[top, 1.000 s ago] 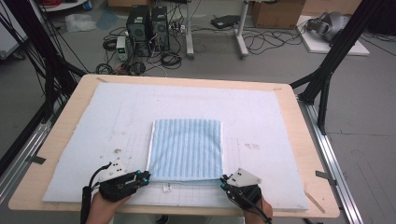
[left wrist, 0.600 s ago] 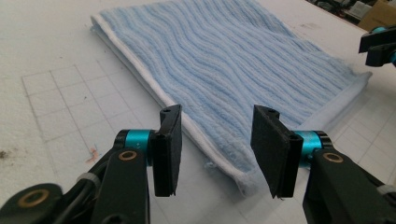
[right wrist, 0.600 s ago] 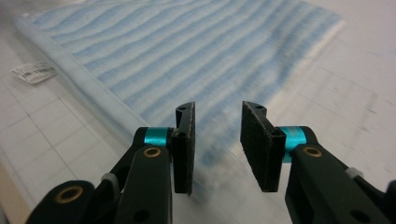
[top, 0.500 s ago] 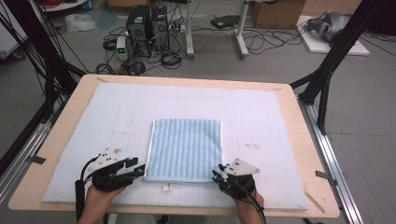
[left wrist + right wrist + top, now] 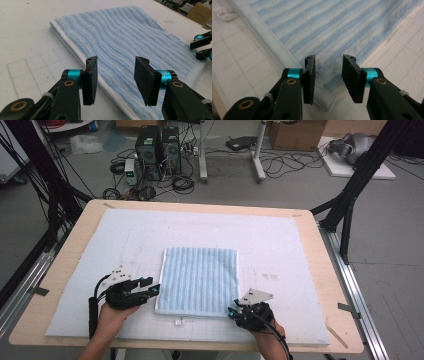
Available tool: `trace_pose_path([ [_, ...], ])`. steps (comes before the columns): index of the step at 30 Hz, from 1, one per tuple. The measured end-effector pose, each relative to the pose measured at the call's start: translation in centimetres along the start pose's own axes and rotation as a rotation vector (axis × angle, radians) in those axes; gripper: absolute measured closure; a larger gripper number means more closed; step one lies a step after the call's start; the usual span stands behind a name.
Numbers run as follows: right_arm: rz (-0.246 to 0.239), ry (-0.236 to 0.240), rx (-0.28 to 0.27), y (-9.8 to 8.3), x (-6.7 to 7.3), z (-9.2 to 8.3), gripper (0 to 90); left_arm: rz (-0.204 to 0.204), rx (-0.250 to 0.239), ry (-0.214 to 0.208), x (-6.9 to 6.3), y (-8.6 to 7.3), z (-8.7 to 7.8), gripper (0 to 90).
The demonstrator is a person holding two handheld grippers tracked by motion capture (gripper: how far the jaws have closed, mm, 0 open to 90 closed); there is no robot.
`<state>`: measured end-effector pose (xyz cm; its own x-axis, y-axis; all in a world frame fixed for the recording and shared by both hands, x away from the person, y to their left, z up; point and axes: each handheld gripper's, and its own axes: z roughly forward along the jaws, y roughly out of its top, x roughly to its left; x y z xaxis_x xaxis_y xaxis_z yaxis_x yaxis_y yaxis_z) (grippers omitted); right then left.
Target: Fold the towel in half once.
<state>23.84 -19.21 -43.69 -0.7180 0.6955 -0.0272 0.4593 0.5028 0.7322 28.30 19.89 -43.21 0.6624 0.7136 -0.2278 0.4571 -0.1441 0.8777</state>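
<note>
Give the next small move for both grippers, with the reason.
Probably draw both back from the folded blue striped towel: it lies flat and square, and the left gripper and right gripper have just been opening, with nothing pinched between the jaws.

Towel (image 5: 200, 280) light-blue striped (white edge); mat (image 5: 280, 240) white, faint grid; fingers (image 5: 90, 80) black

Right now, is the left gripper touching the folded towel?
Apart. In the left gripper view the left gripper has open fingers raised over the blue striped towel.
</note>
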Motion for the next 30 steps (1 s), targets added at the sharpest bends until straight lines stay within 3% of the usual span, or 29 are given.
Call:
trace_pose_path([
  [4, 0.017, -0.003, -0.082, 1.1, -0.8, 0.0, 55.4, 0.015, 0.034, -0.017, 0.6, 0.7, 1.5, 59.7],
  [7, 0.006, -0.009, -0.087, 1.7, -1.4, 0.7, 53.5, 0.024, 0.049, -0.023, 1.2, 1.4, 2.5, 60.3],
  [14, 0.042, -0.004, -0.095, 2.8, -3.2, 2.1, 53.4, 0.066, 0.040, -0.013, 2.6, 2.9, 5.0, 67.7],
  [18, 0.053, -0.017, -0.097, 3.2, -4.2, 2.6, 53.3, 0.077, 0.069, 0.010, 3.4, 4.0, 6.9, 71.9],
  [21, 0.059, -0.016, -0.094, 3.4, -4.7, 3.0, 53.0, 0.061, 0.078, 0.020, 4.1, 4.4, 8.3, 75.9],
  [26, 0.063, -0.012, -0.100, 3.9, -5.4, 3.4, 53.0, 0.037, 0.180, 0.060, 4.9, 4.2, 10.3, 78.6],
  [27, 0.063, -0.012, -0.100, 3.9, -5.6, 3.5, 52.7, 0.037, 0.176, 0.064, 4.9, 4.2, 10.4, 78.8],
  [30, 0.071, -0.008, -0.099, 3.9, -5.8, 3.7, 52.2, 0.073, 0.190, 0.120, 5.0, 4.5, 10.5, 78.2],
])
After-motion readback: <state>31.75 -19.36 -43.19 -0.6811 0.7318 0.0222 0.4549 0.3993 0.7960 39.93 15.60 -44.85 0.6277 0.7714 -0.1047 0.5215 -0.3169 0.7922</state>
